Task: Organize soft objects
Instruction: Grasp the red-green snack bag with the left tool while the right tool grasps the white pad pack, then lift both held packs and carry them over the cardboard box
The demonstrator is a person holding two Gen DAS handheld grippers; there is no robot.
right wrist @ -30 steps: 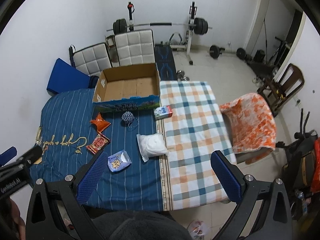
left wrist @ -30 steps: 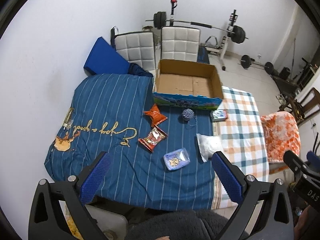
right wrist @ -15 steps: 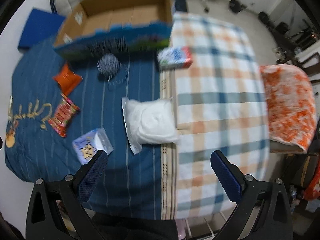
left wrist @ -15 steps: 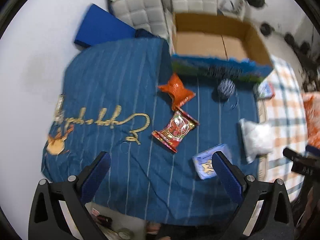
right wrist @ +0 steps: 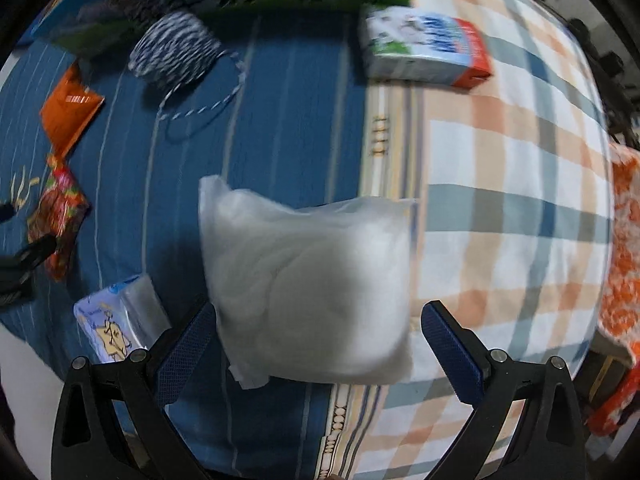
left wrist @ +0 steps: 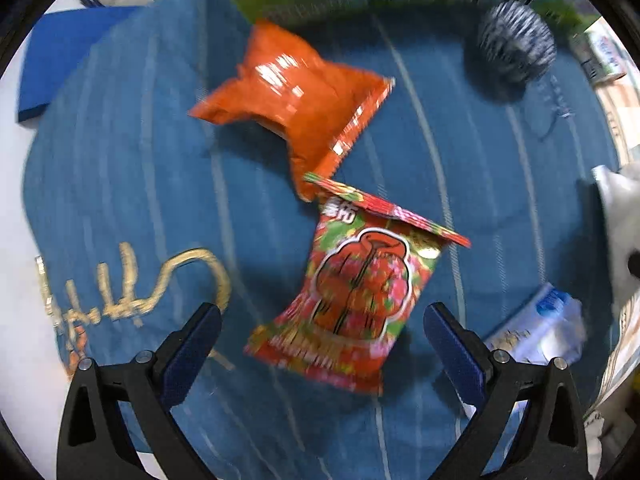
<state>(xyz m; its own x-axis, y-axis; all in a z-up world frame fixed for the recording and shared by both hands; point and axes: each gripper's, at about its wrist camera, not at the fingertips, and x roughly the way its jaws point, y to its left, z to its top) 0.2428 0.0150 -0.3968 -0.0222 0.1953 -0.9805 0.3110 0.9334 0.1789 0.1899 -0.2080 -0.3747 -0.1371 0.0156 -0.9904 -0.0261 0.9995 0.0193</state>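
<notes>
Nothing looks sorted yet: every soft item lies loose on the bed. The left gripper [left wrist: 322,334], fingers apart, frames the red snack packet [left wrist: 356,296] on the blue striped blanket [left wrist: 480,184]. The right gripper [right wrist: 316,332], also spread, straddles the white stuffing bag [right wrist: 308,292].

Both tools have dropped from a high, wide look over the room to close above the bed. The left tool [left wrist: 322,338], jaws spread wide, now hangs over the red and green printed snack packet [left wrist: 358,292], which fills the space ahead of its fingers. The right tool [right wrist: 316,336], equally wide, has come down over the clear plastic bag of white cotton stuffing [right wrist: 308,292]. The cardboard box has slid to the blurred top edge of both views.
</notes>
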